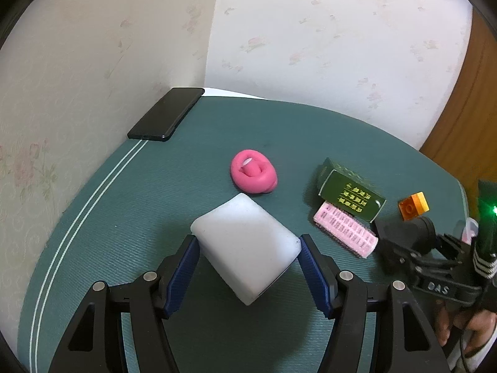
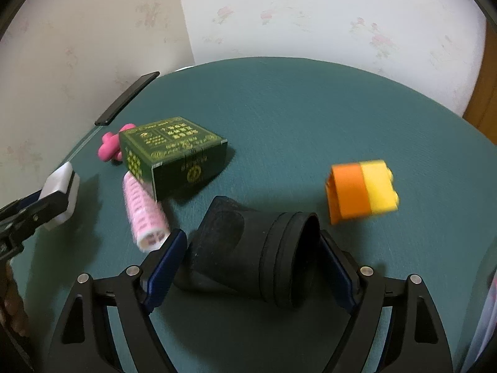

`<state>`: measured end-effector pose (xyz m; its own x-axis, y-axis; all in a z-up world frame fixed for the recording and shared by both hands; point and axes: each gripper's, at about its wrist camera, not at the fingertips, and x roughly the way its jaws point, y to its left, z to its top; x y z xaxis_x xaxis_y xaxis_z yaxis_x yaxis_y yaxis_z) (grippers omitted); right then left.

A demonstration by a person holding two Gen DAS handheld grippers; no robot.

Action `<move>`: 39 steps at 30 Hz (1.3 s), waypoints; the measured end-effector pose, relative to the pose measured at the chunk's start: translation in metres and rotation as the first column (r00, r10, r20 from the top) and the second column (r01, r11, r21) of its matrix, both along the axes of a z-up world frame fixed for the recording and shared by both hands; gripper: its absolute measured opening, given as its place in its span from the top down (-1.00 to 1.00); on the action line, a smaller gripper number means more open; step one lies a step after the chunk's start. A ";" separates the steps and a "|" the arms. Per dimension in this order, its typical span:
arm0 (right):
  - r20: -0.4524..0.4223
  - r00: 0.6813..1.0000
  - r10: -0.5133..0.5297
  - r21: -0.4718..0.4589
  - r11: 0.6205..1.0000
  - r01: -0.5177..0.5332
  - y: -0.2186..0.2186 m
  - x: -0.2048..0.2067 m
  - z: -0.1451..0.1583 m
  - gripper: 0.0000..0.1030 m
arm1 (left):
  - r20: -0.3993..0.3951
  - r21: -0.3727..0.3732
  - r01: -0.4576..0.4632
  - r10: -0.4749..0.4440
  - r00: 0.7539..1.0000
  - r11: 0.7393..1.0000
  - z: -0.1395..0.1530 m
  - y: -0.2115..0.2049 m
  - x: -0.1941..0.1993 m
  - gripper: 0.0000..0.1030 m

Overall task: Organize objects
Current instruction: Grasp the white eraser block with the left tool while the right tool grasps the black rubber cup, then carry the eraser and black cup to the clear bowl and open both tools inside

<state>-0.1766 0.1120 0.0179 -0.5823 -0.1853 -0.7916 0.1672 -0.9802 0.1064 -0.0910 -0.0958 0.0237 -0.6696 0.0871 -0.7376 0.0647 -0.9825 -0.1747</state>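
Progress check, left to right across the teal textured mat (image 1: 102, 217) covering the counter.

Far left, against the wall: black flat smartphone (image 1: 166, 113), lying flat, well apart from everything else.

Left gripper (image 1: 248, 248): blue ribbed fingers (image 1: 183, 276) closed against both sides of a white rectangular foam block (image 1: 245, 245). The right wrist view shows this block clamped, with its shadow offset on the mat beside it, so it looks lifted; whether any edge touches the mat I cannot tell.

Beyond the block: pink coiled rubbery toy (image 1: 253, 175), resting on the mat, near the block but apart from it.

Centre-right cluster: dark green cardboard box with gold print (image 1: 349, 194) just beside a pink cylindrical hair roller (image 1: 344, 234); box corner appears to overlap or touch the roller's far end.

Right gripper (image 2: 251, 258): fingers (image 2: 164, 267) set around a black ribbed cylindrical object with a flared end (image 2: 248, 248), lying on its side. Both pads seem to touch it; lifted or resting, cannot tell.

Far right: orange and yellow toy building brick (image 2: 362, 191), alone on the mat; edges motion-blurred.

Assessment: early stage, as I judge it. No container, tray or obvious sorted grouping is visible, so no destination can be confirmed. Two items are in hand; toy, box, roller and brick lie scattered and presumably remain to be arranged. Phone may not belong to the set.
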 end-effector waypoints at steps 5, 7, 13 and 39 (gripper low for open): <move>-0.024 0.999 -0.022 -0.062 0.998 0.020 0.016 0.025 0.008 -0.33 | -0.005 -0.001 0.015 -0.015 1.000 1.000 0.002 0.005 0.002 -0.32; -0.022 1.000 -0.021 -0.072 0.997 0.020 0.020 0.035 0.008 -0.33 | -0.006 -0.002 0.021 -0.021 1.000 1.000 0.002 0.006 0.003 -0.32; 0.001 1.000 -0.021 -0.119 0.993 0.021 0.028 0.064 0.008 -0.33 | -0.008 -0.005 0.027 -0.027 1.000 1.000 0.001 0.008 0.003 -0.32; -0.070 0.993 0.098 -0.112 0.988 -0.106 0.039 0.120 0.022 -0.53 | -0.041 -0.030 0.087 -0.088 0.995 0.996 0.007 0.028 0.015 -0.33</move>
